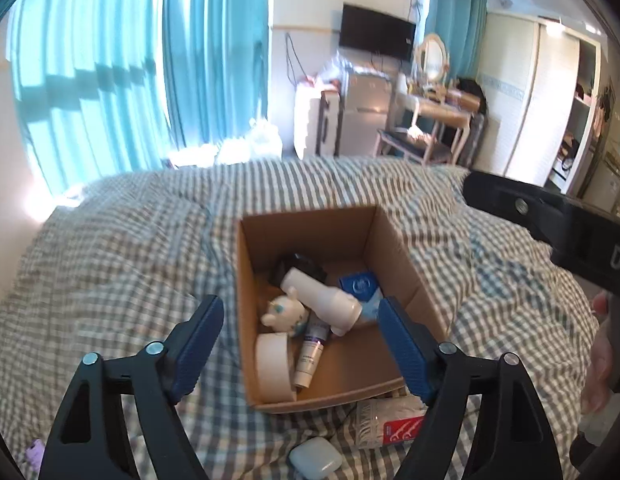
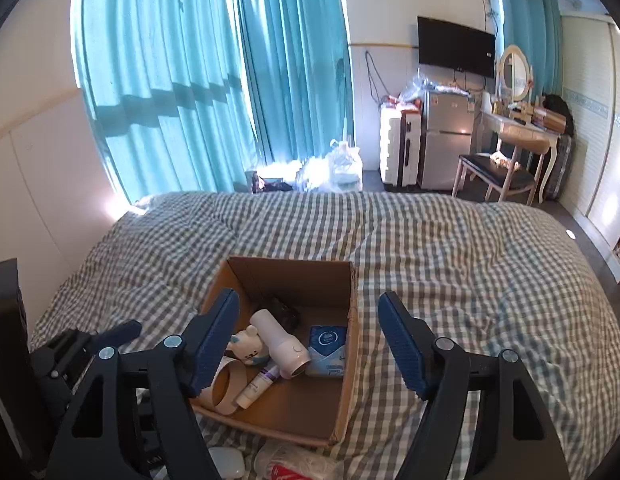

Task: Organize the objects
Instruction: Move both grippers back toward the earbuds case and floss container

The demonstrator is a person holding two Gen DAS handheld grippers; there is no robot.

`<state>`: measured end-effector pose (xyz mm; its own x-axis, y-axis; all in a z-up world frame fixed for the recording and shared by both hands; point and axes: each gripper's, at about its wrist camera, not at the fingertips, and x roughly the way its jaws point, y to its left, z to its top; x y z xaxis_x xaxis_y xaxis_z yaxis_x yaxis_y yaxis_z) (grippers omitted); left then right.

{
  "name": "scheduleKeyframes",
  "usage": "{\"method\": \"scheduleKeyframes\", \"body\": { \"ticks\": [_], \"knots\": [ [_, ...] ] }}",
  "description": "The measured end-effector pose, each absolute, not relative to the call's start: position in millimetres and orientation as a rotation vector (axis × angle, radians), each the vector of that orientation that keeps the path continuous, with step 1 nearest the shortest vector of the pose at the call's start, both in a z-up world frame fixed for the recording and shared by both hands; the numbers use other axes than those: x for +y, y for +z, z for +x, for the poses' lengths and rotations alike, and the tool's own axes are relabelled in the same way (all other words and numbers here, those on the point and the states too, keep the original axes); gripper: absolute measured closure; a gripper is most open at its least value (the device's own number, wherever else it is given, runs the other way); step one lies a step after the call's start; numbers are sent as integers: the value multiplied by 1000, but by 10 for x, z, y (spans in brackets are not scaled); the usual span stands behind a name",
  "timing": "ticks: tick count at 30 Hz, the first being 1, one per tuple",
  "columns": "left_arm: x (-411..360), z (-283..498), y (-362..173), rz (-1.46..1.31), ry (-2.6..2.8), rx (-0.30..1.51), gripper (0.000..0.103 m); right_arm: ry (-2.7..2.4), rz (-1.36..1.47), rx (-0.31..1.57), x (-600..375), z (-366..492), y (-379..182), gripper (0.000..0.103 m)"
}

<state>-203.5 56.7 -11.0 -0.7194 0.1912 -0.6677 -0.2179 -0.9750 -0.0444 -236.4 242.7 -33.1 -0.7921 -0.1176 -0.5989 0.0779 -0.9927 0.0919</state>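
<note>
An open cardboard box [image 1: 361, 236] [image 2: 351, 344] sits on the checked bed. Inside lie a white bottle-shaped device [image 1: 321, 294] [image 2: 280, 340], a small white bear figure [image 1: 284, 314] [image 2: 248, 346], a tube [image 1: 311, 350] [image 2: 258, 386], a tape roll [image 1: 272, 364] [image 2: 226, 388], a blue-and-white pack [image 1: 359, 284] [image 2: 327, 344] and a dark object [image 1: 306, 266]. A clear packet with a red label [image 1: 389, 422] [image 2: 290, 466] and a white earbud case [image 1: 315, 458] [image 2: 228, 460] lie on the bed in front of the box. My left gripper [image 1: 300, 340] is open and empty above the box. My right gripper [image 2: 310, 340] is open and empty over the box's right wall.
The grey checked duvet [image 2: 449, 248] covers the bed. A small purple thing [image 1: 34, 452] lies at the left near edge. Beyond the bed are teal curtains [image 2: 198, 80], a fridge [image 2: 445, 140], a dressing table and chair [image 2: 505, 160]. The other gripper's body [image 1: 549, 216] shows at right.
</note>
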Motion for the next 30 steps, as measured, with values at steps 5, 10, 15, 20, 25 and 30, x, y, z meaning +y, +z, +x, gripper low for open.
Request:
{"method": "scheduleKeyframes", "body": {
  "ticks": [5, 10, 15, 20, 25, 30],
  "knots": [
    [483, -1704, 222, -975, 2766, 55, 14, -2931, 857, -62, 2390, -1858, 38, 20],
    [478, -1324, 499, -906, 2787, 95, 12, -2946, 777, -36, 2364, -1340, 279, 12],
    [456, -1013, 756, -816, 2822, 106, 8, -2946, 744, -21, 2390, -944, 434, 11],
    [429, -786, 932, -756, 2841, 112, 2, -2956, 652, -22, 2408, -585, 599, 8],
    [387, -676, 945, -749, 2860, 109, 1, -2970, 617, -8, 2418, -397, 678, 6],
    [365, -618, 777, -774, 2889, 112, 1, -2961, 662, 13, 2438, -384, 490, 6]
  ]
}}
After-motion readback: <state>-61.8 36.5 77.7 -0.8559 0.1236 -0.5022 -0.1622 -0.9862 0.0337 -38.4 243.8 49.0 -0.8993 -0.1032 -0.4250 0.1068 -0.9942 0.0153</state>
